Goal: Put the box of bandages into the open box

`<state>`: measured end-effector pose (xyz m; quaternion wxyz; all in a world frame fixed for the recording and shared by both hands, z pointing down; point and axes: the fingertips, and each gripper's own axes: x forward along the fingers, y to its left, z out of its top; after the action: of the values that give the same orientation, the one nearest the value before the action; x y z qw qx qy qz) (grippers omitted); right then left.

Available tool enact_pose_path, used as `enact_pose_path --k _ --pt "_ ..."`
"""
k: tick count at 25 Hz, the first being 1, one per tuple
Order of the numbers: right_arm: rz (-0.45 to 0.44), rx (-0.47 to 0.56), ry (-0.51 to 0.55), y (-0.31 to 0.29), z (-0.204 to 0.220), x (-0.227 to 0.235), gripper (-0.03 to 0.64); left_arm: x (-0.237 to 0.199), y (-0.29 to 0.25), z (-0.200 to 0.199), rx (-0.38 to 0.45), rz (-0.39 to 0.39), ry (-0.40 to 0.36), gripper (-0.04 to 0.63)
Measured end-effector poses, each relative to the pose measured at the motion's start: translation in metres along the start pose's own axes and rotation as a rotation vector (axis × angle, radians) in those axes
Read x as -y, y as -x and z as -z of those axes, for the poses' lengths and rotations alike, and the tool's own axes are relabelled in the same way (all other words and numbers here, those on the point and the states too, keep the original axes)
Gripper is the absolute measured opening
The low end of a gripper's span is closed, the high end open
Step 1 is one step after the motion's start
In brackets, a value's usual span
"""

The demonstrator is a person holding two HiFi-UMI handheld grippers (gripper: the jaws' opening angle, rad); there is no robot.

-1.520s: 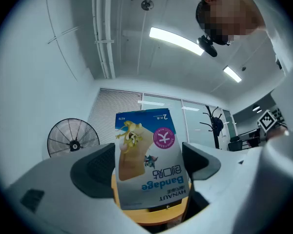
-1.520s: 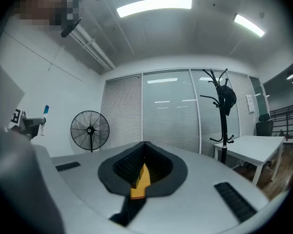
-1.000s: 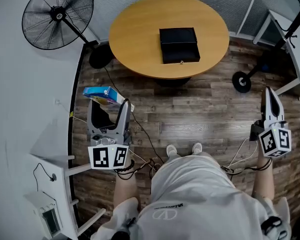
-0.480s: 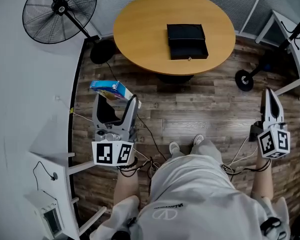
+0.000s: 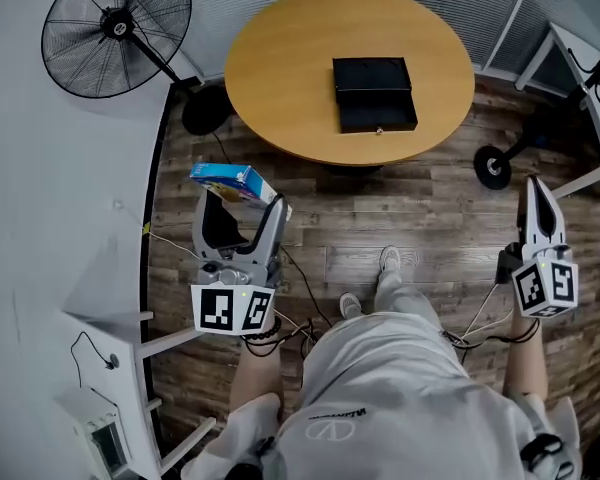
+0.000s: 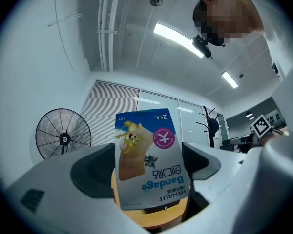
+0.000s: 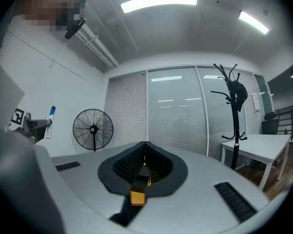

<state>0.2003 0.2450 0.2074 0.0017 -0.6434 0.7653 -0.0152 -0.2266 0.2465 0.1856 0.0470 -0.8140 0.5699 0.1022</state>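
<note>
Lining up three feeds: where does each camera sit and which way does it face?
Head view: on the person's head, steeply down at round table and open box; torso, shoes show.
Left gripper view: on left gripper, forward along jaws clamping box of bandages; person's head shows.
Right gripper view: on right gripper, along shut jaws toward blinds; person's head shows.
Shared: fan, in all three.

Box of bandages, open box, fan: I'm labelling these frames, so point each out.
box of bandages (image 6: 147, 161), left gripper view, printed front face
open box (image 5: 377, 110), head view, bare inside of its nearer half
fan (image 5: 113, 25), head view, centre hub
</note>
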Motion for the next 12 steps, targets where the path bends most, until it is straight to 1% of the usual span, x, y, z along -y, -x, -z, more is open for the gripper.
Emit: enact_pose_path --k 12 --pt "-0.117 -0.02 -0.027 -0.112 0.014 0.044 0.018 0.03 -0.104 0.044 -0.047 -0.016 -0.016 0.434"
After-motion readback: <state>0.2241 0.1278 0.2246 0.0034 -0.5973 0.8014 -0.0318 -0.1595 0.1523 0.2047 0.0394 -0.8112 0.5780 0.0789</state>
